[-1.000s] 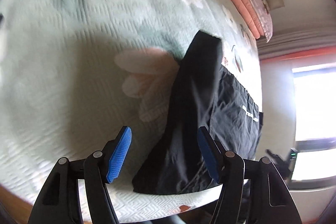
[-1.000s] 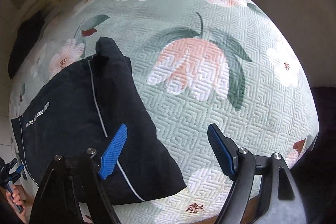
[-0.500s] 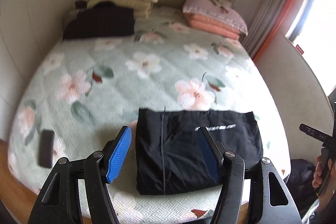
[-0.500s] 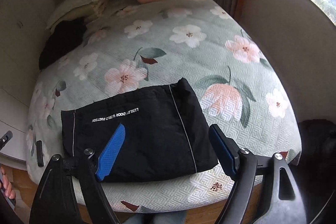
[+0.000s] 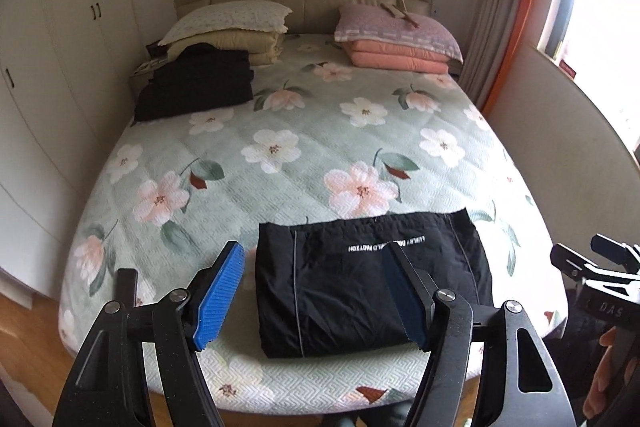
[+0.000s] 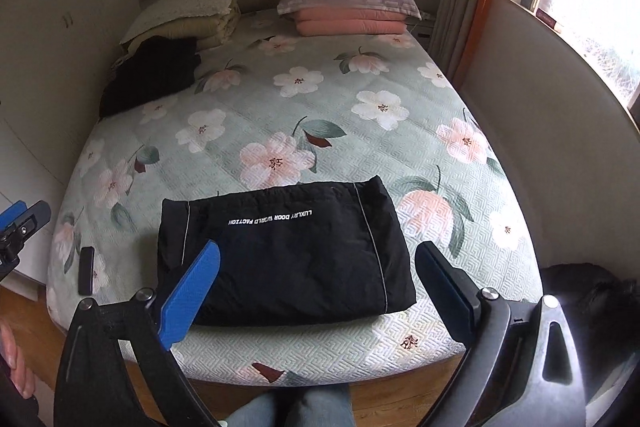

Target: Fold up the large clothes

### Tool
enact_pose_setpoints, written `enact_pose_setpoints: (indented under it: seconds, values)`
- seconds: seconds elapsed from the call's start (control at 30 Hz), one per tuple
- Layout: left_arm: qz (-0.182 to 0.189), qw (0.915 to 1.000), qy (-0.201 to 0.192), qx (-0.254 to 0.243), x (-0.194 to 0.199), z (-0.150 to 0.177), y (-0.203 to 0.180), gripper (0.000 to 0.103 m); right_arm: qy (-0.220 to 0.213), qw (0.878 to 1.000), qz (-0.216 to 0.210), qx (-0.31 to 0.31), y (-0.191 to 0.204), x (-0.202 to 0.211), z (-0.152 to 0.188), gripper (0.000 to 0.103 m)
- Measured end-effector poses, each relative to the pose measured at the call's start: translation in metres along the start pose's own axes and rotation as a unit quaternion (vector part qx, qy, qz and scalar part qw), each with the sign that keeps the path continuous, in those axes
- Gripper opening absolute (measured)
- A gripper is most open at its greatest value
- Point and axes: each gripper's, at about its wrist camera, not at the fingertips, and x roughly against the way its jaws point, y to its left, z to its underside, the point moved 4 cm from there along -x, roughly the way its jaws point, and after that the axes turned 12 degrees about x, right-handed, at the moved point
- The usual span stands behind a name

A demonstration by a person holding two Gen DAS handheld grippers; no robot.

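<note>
A black garment (image 5: 348, 287) with white lettering lies folded into a flat rectangle near the foot of the flowered bed (image 5: 280, 187); it is also in the right wrist view (image 6: 288, 267). My left gripper (image 5: 311, 251) hangs high above it, jaws opening, nothing between the blue pads. My right gripper (image 6: 318, 247) is also raised above the garment, jaws opening wide and empty. Each gripper shows at the edge of the other's view: the right gripper (image 5: 592, 267), the left gripper (image 6: 20, 223).
A pile of black clothes (image 5: 196, 83) lies at the head on the left, by cream pillows (image 5: 228, 27) and pink bedding (image 5: 396, 47). A small dark object (image 6: 85, 269) rests at the bed's left edge. Wardrobes on the left, window on the right. A person's legs (image 6: 288, 407) are below.
Both grippers have lifted up and back from the garment, from close over the bedspread to a view of the whole bed. The right jaws have spread wider; the garment stays folded.
</note>
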Motion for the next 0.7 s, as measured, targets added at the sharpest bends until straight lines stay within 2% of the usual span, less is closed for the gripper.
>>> enact_pose_setpoints:
  seconds: [0.3, 0.6, 0.7]
  values:
    - [0.003, 0.9989, 0.042, -0.023, -0.015, 0.026, -0.024, 0.073, 0.012, 1.000, -0.008, 0.018, 0.024, -0.002, 0.000, 0.099]
    - [0.002, 0.9971, 0.076, -0.010, -0.036, 0.036, -0.021, 0.073, 0.033, 0.999, -0.019, 0.014, 0.029, -0.017, 0.006, 0.099]
    - [-0.010, 0.9971, 0.075, -0.008, -0.039, 0.036, -0.017, 0.073, 0.042, 0.999, -0.021, 0.014, 0.026, -0.023, 0.008, 0.099]
